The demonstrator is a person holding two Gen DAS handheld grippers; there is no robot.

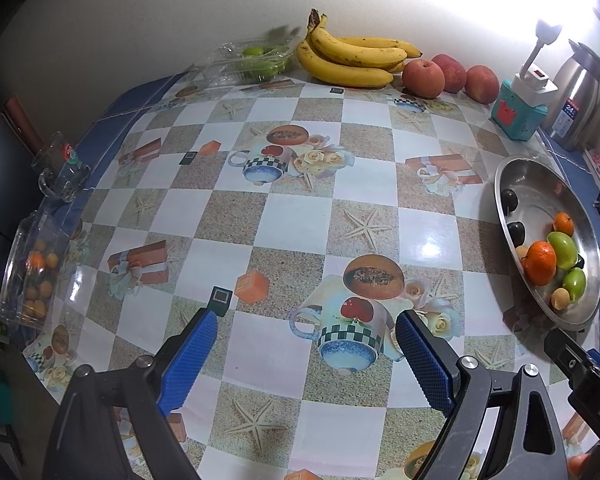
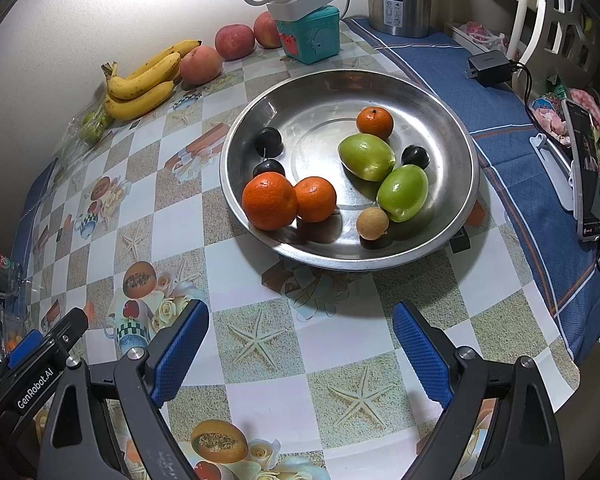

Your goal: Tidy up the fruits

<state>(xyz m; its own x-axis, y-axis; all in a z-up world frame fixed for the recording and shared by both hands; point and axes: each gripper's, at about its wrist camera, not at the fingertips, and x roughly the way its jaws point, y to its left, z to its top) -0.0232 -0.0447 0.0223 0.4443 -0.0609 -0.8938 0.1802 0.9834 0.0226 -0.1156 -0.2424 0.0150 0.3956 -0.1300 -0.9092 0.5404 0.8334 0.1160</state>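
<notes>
Our grippers hover wide open and empty over the table (image 2: 260, 272).
Ahead of our right gripper (image 2: 300, 344) sits the bowl (image 2: 452, 120) of fruit; bananas (image 1: 352, 60) lie far beyond our left gripper (image 1: 306, 348).

Left claw (image 1: 306, 338) and right claw (image 2: 300, 332) both hover spread wide, gripping nothing.

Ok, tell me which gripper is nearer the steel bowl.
Right. The right gripper faces the steel bowl just ahead, open; the left gripper, also open, has the bowl off to its right.
</notes>
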